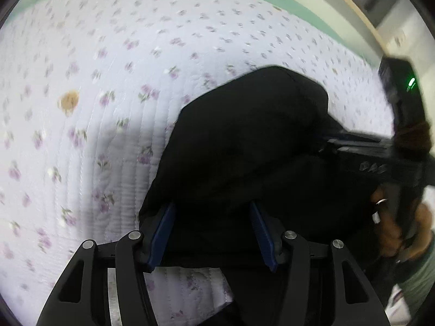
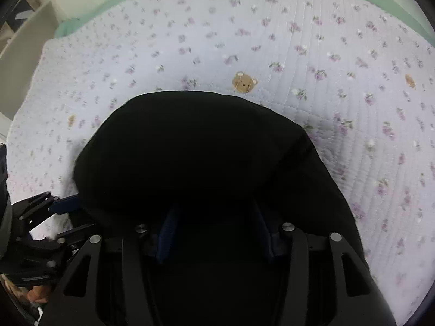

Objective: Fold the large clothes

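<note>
Pale lilac quilted bedding (image 1: 114, 62), printed with small purple flowers and a few brown bear faces (image 2: 244, 82), was spread across the whole surface, with a green sheet (image 2: 81, 23) showing along its far edge and pale furniture seen beyond it. A black garment (image 1: 244, 146) was bunched on the quilt, draped over the fingers of both tools.

The left gripper (image 1: 213, 226) was seen with its blue-padded fingers (image 1: 163, 233) set well apart, and black cloth lay between and over them; whether any fold was actually pinched could not be told. The right gripper (image 2: 214, 231) was likewise spread wide, its pads almost buried in the dark fabric, and no clamped fold could be made out.

From the left wrist view, the right gripper was seen reaching in from the right side, its tips pushed into the garment, a bare hand (image 1: 399, 233) wrapped around its handle, and a green light (image 1: 411, 82) lit on its body.
</note>
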`<state>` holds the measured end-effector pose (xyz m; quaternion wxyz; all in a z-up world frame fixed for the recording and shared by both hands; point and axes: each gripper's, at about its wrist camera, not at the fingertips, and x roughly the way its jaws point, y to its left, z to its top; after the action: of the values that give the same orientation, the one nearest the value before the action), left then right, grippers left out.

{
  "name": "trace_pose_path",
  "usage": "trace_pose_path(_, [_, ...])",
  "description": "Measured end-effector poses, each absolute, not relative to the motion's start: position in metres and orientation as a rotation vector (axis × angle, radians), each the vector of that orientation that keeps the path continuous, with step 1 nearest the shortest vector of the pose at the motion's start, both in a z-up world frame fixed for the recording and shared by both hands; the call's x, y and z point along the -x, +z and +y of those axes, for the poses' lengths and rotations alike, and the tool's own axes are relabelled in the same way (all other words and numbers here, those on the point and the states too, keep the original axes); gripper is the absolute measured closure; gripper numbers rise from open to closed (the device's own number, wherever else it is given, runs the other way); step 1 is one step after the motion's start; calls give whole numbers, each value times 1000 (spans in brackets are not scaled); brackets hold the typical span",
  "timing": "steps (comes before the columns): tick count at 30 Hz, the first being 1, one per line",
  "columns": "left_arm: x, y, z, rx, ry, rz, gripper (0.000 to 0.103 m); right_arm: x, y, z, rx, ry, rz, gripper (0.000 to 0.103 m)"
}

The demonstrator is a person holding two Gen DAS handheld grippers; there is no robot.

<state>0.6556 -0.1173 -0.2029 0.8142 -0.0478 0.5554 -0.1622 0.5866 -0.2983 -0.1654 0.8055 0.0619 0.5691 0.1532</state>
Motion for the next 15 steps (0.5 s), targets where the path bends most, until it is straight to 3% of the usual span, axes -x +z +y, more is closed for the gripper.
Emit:
trace_pose_path(7, [-629,-157,-88,250,-469,1100,45,-513,-96,-361,-149,372,1086,50])
trace_pose_path(13, [-642,-212,-91,260,-419,1245,45,-483,-173,-392,-166,292,1286,50])
trace_pose_path(15, [-644,-207,-97,191,-417,1252,45,-487,-179,-402,-229,300,1288,50])
